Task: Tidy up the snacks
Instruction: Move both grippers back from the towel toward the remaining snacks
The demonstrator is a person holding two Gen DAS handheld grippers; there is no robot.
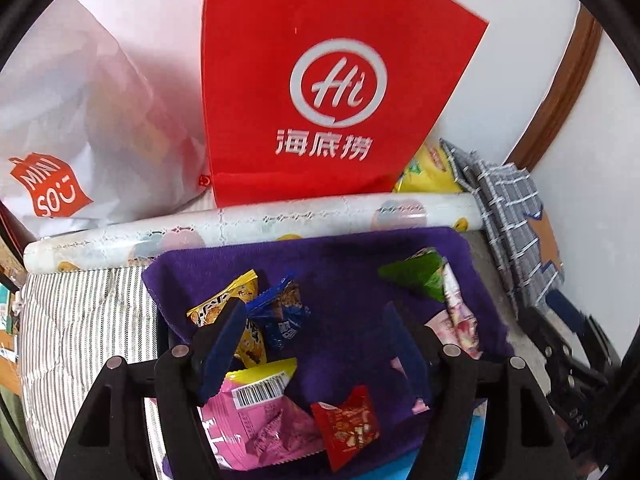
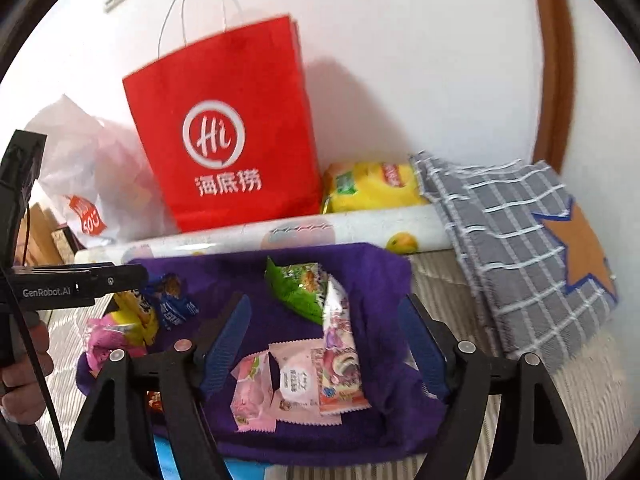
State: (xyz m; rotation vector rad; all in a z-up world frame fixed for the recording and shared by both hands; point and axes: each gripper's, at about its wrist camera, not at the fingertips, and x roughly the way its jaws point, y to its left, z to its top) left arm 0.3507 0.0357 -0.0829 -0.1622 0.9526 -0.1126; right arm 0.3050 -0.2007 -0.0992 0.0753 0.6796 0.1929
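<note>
While both claws hang over the purple cloth (image 1: 340,280), we log each view in turn. Left wrist view: the left gripper (image 1: 316,344) stands wide, nothing between its blue pads; below it, lower centre of the frame, lie a pink packet with a barcode (image 1: 260,420) and a red packet (image 1: 346,432), with a yellow packet (image 1: 228,304) and a blue wrapped sweet (image 1: 284,316) just above, the left pad overlapping the yellow one in the picture. A green packet (image 1: 416,276) sits at right centre. A red paper bag (image 1: 332,92) fills the upper centre, a white plastic bag (image 1: 80,140) the upper left. Right wrist view: the right gripper (image 2: 324,340) is also spread wide and empty, framing pale pink packets (image 2: 288,384) and a tall printed packet (image 2: 340,360) at lower centre, the green packet (image 2: 300,288) above them. The left gripper's body enters at middle left. We judge the snacks light, crinkly and slippery, contents possibly crushable; a crimped end seal or a raised edge seems the best hold, pinched gently, since flat film on soft cloth may slide away.
</note>
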